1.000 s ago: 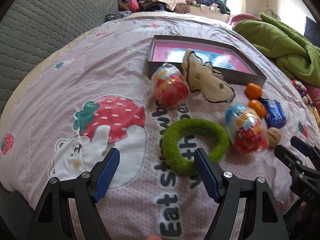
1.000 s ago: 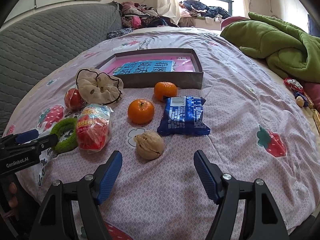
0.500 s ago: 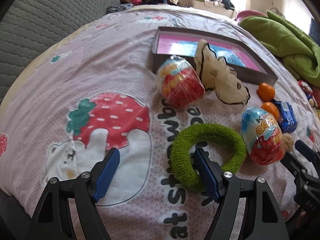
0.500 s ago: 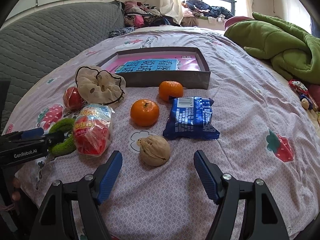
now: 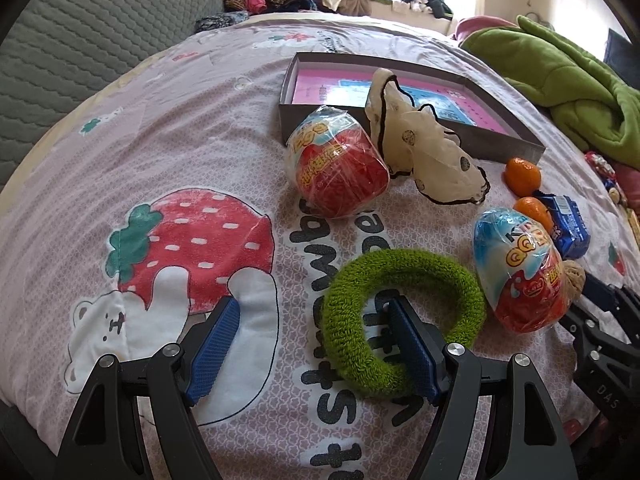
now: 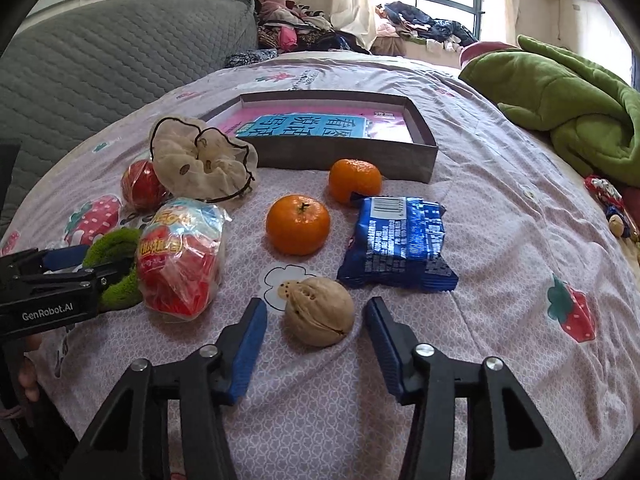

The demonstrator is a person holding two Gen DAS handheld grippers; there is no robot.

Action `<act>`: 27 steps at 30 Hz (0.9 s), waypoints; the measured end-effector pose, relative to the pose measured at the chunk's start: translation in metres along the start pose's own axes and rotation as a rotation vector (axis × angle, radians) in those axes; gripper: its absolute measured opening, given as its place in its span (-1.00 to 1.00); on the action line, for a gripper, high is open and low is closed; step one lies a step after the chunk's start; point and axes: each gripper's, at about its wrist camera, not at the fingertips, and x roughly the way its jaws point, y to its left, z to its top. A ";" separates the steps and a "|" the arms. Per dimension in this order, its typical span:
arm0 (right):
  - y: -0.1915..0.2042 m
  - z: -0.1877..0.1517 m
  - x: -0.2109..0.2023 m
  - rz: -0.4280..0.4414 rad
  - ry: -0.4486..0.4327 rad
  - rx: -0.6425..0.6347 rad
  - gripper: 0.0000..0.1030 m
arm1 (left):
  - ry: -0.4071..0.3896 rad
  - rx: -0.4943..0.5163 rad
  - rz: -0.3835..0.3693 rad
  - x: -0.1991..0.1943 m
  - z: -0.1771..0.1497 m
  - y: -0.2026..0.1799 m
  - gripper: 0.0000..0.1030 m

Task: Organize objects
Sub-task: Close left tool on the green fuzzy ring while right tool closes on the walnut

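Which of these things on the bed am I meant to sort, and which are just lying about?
To sort: green hair ring, walnut, two oranges, blue snack pack, two wrapped eggs, cream scrunchie, box.

Lying about: green blanket, clothes pile.

Walnut (image 6: 319, 316) between closing right gripper (image 6: 316, 330) pads, untouched.

I see a fuzzy green ring (image 5: 404, 320) of soft cloth on my printed cotton bedsheet (image 5: 160, 152). Both toy eggs (image 5: 338, 172) wear shiny, crinkly plastic wrap. The snack packet (image 6: 398, 242) is glossy blue foil. The walnut (image 6: 320, 316) looks rough and matt. The oranges (image 6: 298, 224) have bumpy skin. My finger pads (image 6: 246, 344) are ridged blue rubber.
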 end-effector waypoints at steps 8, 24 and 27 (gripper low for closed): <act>0.006 -0.002 -0.001 0.000 -0.021 -0.042 -0.30 | -0.011 0.008 -0.015 -0.002 -0.003 0.000 0.11; -0.002 -0.006 -0.011 0.020 -0.055 -0.019 -0.35 | -0.047 0.012 -0.080 -0.012 -0.006 -0.004 -0.75; -0.005 -0.006 -0.015 0.019 -0.067 -0.012 -0.35 | -0.059 0.009 -0.091 -0.016 -0.006 -0.003 -0.75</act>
